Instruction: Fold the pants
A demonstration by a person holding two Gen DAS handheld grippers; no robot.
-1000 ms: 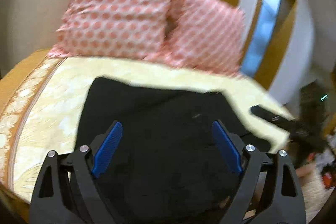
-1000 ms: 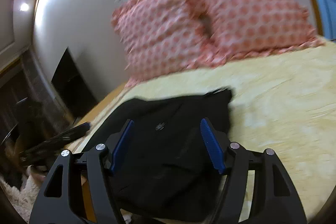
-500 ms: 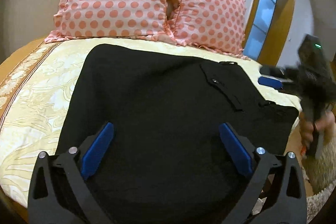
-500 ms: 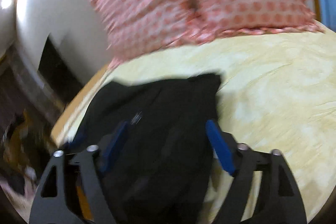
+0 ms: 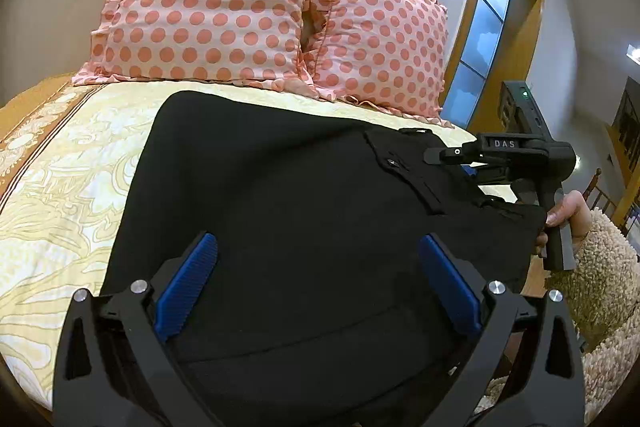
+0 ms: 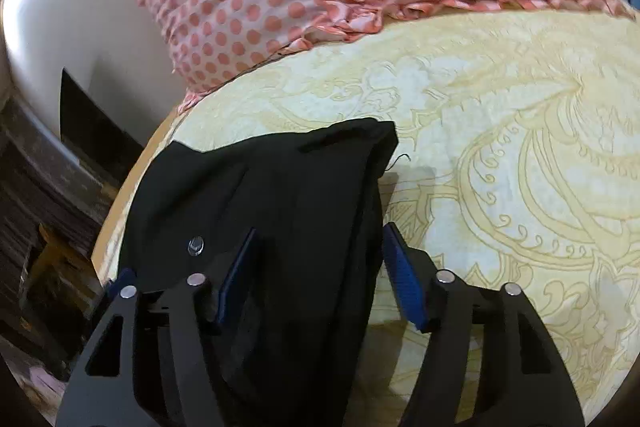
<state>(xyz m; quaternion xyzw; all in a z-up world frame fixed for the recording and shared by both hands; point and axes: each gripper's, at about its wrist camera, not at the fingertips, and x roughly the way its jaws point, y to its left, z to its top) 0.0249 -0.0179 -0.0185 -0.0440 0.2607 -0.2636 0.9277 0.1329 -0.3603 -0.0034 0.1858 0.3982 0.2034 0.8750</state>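
The pants lie spread on the bed, a broad black panel reaching up toward the two dotted pillows. In the left wrist view the cloth runs straight ahead of the left gripper, whose blue pads stand wide apart with nothing between them but the flat cloth below — released, holding nothing. The near edge of the pants passes under this gripper and off the bed's edge toward the person.

The right gripper sits over the waistband end. In its own view the pads are spread, and a thick fold of black cloth runs up between them toward the far corner; the pads do not look pressed on it, so I judge it parted, not yet clamped. A metal button shows just left of the left pad. From the left wrist view the same gripper comes in from the right, over the pocket flap and its button, with the hand on the handle.

The relation that matters — the garment's long axis appears to run across the two tools, left to right, with the waistband under the right one and the plain end nearer the left one. Each tool is nearest its own end. A fold, I judge, would call for both to close on the near edge and carry it over.
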